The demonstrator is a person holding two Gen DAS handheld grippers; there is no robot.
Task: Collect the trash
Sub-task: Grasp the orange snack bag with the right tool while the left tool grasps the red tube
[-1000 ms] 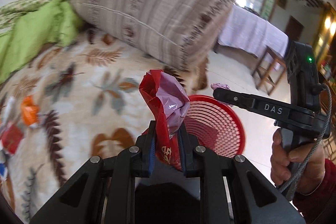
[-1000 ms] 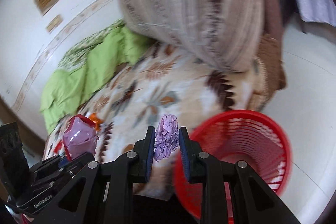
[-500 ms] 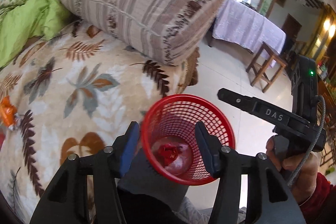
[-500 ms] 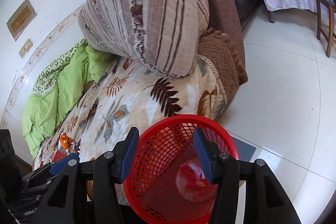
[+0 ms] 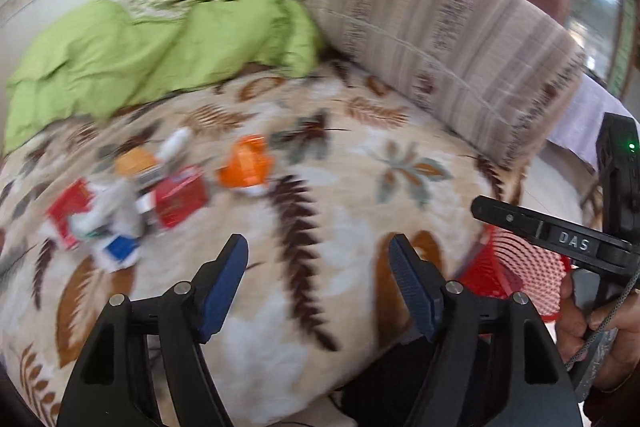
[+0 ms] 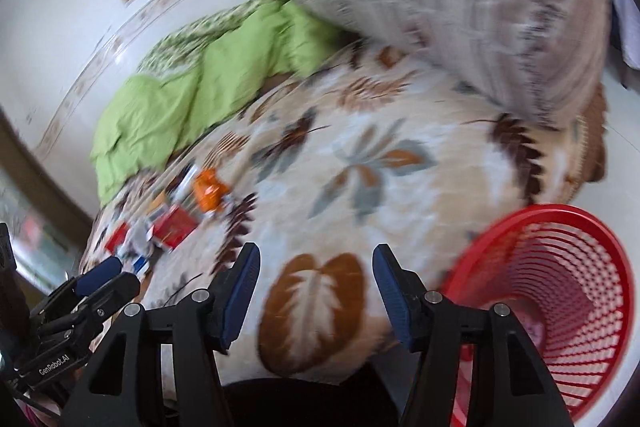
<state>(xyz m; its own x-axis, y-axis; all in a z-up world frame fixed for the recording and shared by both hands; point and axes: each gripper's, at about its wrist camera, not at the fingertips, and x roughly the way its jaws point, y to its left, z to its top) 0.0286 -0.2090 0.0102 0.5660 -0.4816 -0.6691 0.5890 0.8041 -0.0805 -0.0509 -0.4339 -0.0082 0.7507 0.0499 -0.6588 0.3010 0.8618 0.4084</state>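
On the leaf-patterned blanket [image 5: 360, 187] covering the bed, a heap of wrappers [image 5: 132, 203] lies well to the left of the red basket [image 6: 560, 299], which stands on the floor just off the blanket's right edge. Nearest the basket in that heap is an orange packet [image 5: 246, 167]; beside it, farther from the basket, sit a red carton [image 5: 180, 199], another red pack [image 5: 68, 215] and some white and blue scraps, all blurred. Both tools are empty: the left tool [image 5: 318, 269] has its blue pads spread wide over bare blanket, and the right tool [image 6: 316, 279] is equally spread, with the basket just to its right.

These pieces look light, thin and crinkly, likely foil or card that will crush instead of resisting, and foil may slip. Pinching a raised fold or a free corner seems wiser than pressing flat, since the soft blanket underneath will give and could get caught between the pads. The orange packet, standing proud of the blanket, offers the easiest edge.
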